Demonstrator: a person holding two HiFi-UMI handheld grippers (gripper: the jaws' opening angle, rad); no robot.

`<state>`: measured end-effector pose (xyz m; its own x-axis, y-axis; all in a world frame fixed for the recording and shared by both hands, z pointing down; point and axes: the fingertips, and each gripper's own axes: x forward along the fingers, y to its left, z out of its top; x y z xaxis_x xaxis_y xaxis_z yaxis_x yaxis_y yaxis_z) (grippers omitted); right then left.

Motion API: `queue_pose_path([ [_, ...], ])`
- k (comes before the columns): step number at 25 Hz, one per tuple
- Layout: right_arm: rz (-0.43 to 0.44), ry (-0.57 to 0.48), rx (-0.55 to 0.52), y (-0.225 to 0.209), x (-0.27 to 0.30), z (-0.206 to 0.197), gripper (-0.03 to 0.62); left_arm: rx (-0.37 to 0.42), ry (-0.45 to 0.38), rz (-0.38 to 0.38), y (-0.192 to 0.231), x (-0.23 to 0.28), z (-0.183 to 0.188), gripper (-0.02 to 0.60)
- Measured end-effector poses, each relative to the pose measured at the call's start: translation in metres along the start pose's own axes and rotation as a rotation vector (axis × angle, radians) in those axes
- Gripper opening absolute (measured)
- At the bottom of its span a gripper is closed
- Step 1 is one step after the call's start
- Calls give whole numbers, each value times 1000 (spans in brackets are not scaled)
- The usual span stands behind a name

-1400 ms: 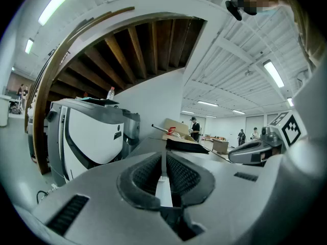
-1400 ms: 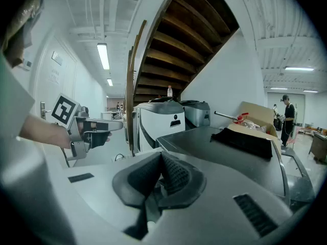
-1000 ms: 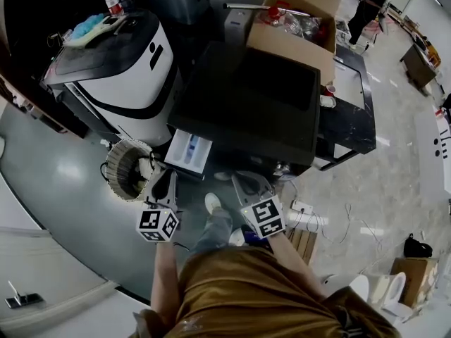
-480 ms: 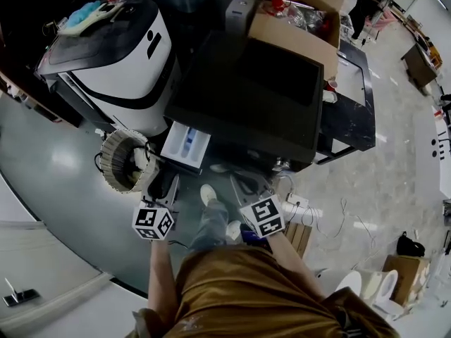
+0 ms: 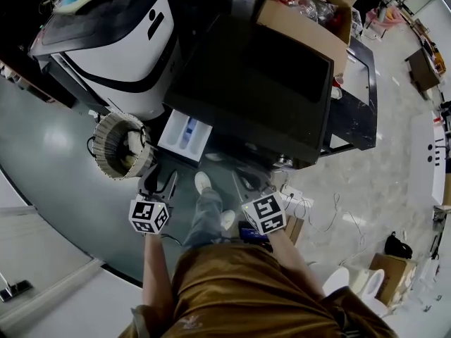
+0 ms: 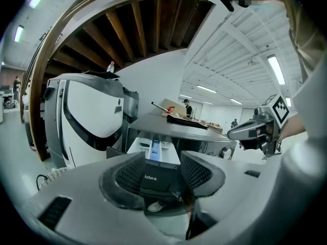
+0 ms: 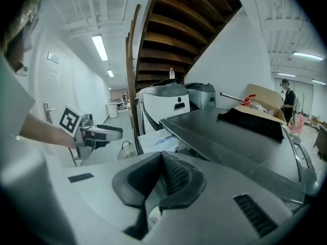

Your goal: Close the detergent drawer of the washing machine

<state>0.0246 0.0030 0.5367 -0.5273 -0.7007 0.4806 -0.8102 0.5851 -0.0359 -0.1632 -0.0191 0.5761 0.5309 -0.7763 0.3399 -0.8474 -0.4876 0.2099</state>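
Observation:
The white detergent drawer (image 5: 184, 134) stands pulled out from the front left of the dark-topped washing machine (image 5: 246, 83). My left gripper (image 5: 158, 182) hangs just short of the drawer, a little to its left. Its jaws are opening and nothing is between them. In the left gripper view the drawer (image 6: 153, 148) shows through the gap of the left gripper (image 6: 161, 173). My right gripper (image 5: 250, 177) is shut and empty, in front of the machine's middle. The right gripper view shows the right gripper (image 7: 161, 180) with its pads together, and the drawer (image 7: 158, 139) and left gripper (image 7: 99, 132) off to its left.
A white and black appliance (image 5: 120, 41) stands left of the washing machine, with a round wicker basket (image 5: 120, 153) on the floor before it. A cardboard box (image 5: 310, 13) sits on the machine's far right. My feet (image 5: 203, 183) and a power strip with cables (image 5: 296, 192) are below.
Both grippers have sunk lower in front of the machine. The left gripper's jaws have spread apart. The drawer has not moved.

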Motion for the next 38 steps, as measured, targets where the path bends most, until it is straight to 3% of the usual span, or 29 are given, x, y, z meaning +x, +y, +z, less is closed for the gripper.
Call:
queue_pose_path([
  [4,11,21,3,-2,9,-3,12,-11,2,-3,7,6,-4,215],
  [9,20,41,11,-4,21,-8,12,55,32,-67,3,20,-13,225],
  [18,37,75,17,-4,35,-14,12,94,85,-81,9,33,-25,227],
  [38,44,96,51,-15,47,-21,12,116,99,-46,19,47,-28,238],
])
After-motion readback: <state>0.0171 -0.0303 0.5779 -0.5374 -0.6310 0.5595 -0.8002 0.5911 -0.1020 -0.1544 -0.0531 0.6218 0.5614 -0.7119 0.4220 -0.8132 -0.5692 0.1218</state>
